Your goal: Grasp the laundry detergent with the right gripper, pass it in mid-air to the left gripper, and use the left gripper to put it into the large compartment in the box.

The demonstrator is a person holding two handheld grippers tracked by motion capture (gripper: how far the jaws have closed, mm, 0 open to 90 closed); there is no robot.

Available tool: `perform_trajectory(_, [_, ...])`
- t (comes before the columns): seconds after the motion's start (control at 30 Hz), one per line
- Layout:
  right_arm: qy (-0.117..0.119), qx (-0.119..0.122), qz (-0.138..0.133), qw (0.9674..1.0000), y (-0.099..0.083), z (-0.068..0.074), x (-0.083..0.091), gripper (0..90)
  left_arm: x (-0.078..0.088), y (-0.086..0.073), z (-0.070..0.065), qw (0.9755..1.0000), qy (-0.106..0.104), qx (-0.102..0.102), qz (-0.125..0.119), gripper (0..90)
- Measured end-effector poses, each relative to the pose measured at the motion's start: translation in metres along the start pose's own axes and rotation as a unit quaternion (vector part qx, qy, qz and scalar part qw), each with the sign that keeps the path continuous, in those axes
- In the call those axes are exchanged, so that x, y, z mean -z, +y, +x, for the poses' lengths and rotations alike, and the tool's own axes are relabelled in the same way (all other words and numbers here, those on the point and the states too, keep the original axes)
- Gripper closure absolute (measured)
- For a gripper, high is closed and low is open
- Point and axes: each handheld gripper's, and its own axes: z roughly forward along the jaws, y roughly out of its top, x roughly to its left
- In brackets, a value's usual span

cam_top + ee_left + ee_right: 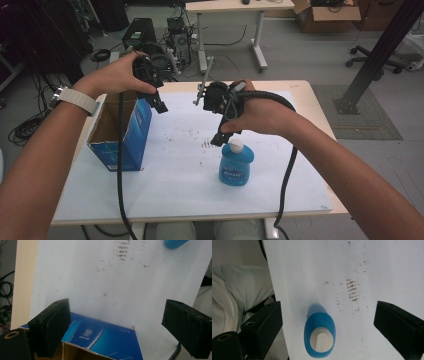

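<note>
Blue plastic bottle with a white cap (236, 165), upright on the white sheet (180, 165) covering my pale wooden table (312, 100), at the near right of centre. In my right gripper view the blue plastic bottle (319, 332) sits low between the two black jaws, seen from above, cap toward the camera, with clear sheet on either side of it.

Right gripper (218, 139): held just above and behind the bottle's cap, jaws spread wide, nothing gripped, pads not touching the bottle.

Left gripper (160, 106): held over the near rim of the open blue cardboard box with a brown inside (122, 137), which stands at the left edge of the sheet, well apart from the bottle. Jaws spread wide here too, empty. In my left gripper view the box's blue flap (100, 337) lies below and between the jaws.

Brown smudges (206, 145) mark the sheet between box and bottle.
</note>
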Motion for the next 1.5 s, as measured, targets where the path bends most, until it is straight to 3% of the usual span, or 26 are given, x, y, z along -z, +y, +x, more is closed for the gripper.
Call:
perform_trajectory(0.27, [-0.005, 0.004, -0.014, 0.9999, -0.01, 0.001, 0.013, 7.3, 0.0, 0.003, -0.001, 1.0, 0.003, 0.005, -0.002, 9.1])
perform_trajectory(0.77, [-0.008, -0.03, -0.037, 0.9988, -0.057, -0.003, 0.034, 5.3, 0.004, 0.01, -0.012, 0.9999, 0.008, 0.001, -0.006, 9.1])
perform_trajectory(1.17, [-0.01, -0.041, -0.052, 0.9977, -0.089, -0.001, 0.035, 5.2, 0.005, 0.011, -0.015, 0.9999, 0.011, -0.004, -0.012, 9.1])
perform_trajectory(1.5, [-0.01, -0.042, -0.06, 0.9973, -0.11, 0.003, 0.02, 5.2, 0.005, 0.011, -0.016, 0.9998, 0.014, -0.006, -0.014, 9.1])
